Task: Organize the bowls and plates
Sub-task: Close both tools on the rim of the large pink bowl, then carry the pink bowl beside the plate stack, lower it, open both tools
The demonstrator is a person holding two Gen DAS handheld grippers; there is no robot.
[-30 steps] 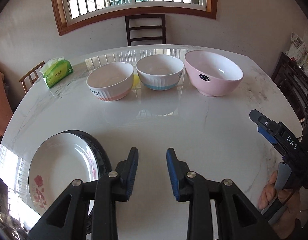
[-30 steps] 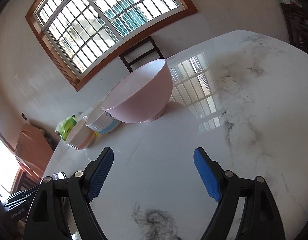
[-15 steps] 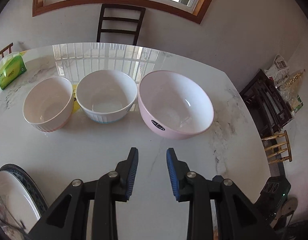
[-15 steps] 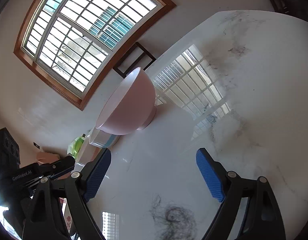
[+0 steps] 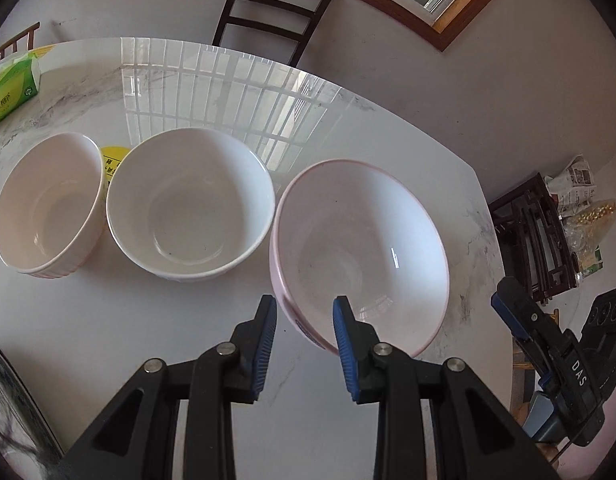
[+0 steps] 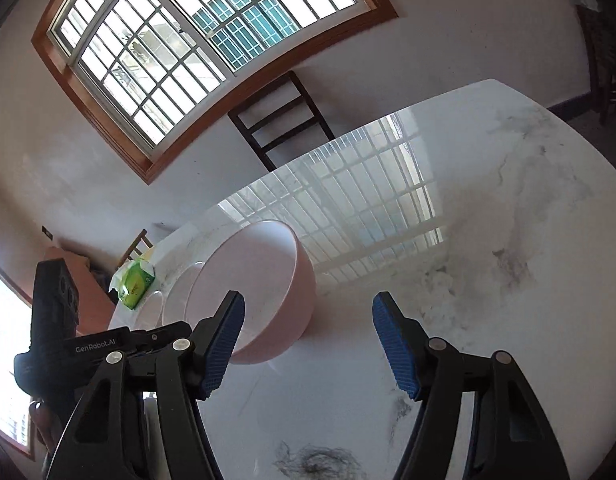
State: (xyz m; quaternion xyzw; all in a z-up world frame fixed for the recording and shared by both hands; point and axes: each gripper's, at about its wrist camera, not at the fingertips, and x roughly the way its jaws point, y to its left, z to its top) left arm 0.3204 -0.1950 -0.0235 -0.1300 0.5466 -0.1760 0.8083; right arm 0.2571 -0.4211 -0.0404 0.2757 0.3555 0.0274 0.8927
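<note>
Three bowls stand in a row on the white marble table (image 5: pixel 108 328): a ribbed pinkish bowl (image 5: pixel 48 208) at left, a white bowl (image 5: pixel 188 204) in the middle, a large pink bowl (image 5: pixel 359 248) at right. My left gripper (image 5: pixel 304 320) is open, its jaws straddling the near rim of the large pink bowl. My right gripper (image 6: pixel 308 320) is open wide and empty, just right of the pink bowl (image 6: pixel 260 292). A stacked plate's dark rim (image 5: pixel 12 396) shows at the lower left.
A green tissue pack (image 5: pixel 12 84) lies at the table's far left. A yellow lid (image 5: pixel 112 160) sits behind the bowls. A dark chair (image 5: pixel 272 12) stands behind the table. A dark shelf (image 5: pixel 535 236) with bags stands to the right. A hair clump (image 6: pixel 319 460) lies near me.
My left gripper has moved forward and right, from over the plates to the large pink bowl's near rim. My right gripper has swung closer beside that bowl.
</note>
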